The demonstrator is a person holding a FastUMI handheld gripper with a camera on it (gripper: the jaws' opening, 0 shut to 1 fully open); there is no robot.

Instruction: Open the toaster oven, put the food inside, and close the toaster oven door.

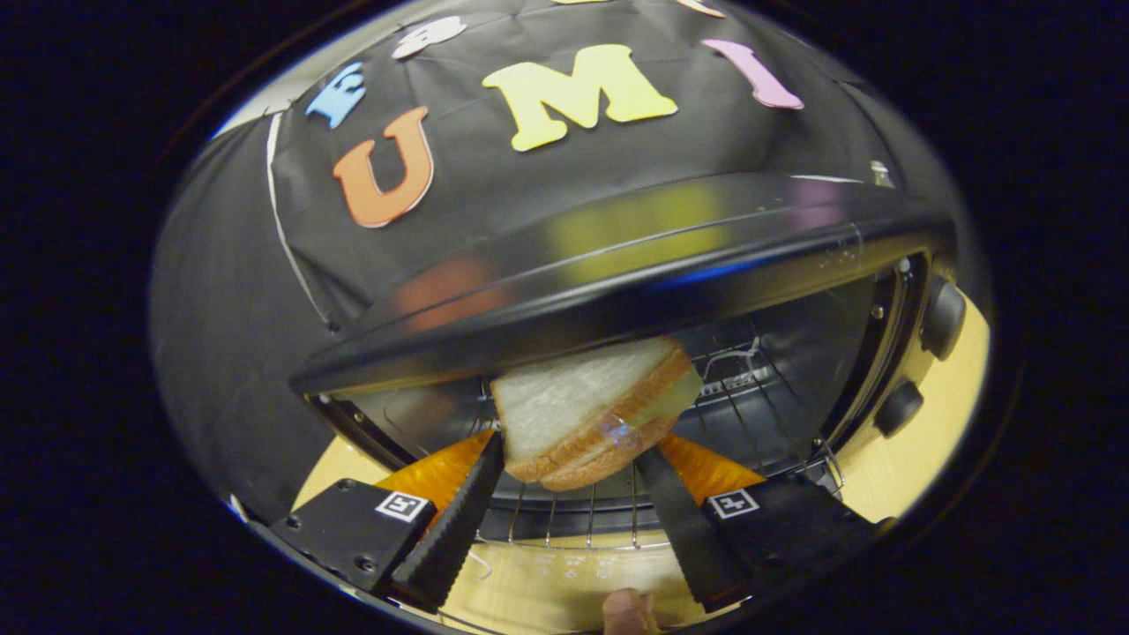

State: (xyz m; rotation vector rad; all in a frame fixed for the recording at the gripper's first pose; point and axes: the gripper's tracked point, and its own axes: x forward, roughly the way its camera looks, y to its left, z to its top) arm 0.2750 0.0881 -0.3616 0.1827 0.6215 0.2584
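A sandwich (593, 413) of white bread with a brown crust and a pale filling sits tilted between my two black fingers, and my gripper (571, 460) is shut on it. It hangs at the mouth of the black toaster oven (617, 300), just under the oven's top front edge and above the wire rack (582, 516). The oven door (564, 573) is folded down flat below my fingers, its glass reflecting light. The left finger (459, 520) and the right finger (675, 511) press the sandwich from each side.
Two black knobs (939, 317) sit on the oven's right panel. The oven stands on a light wooden table (926, 441). A fingertip (628, 613) of a person shows by the door's near edge, under my fingers. Black cloth hangs behind the oven.
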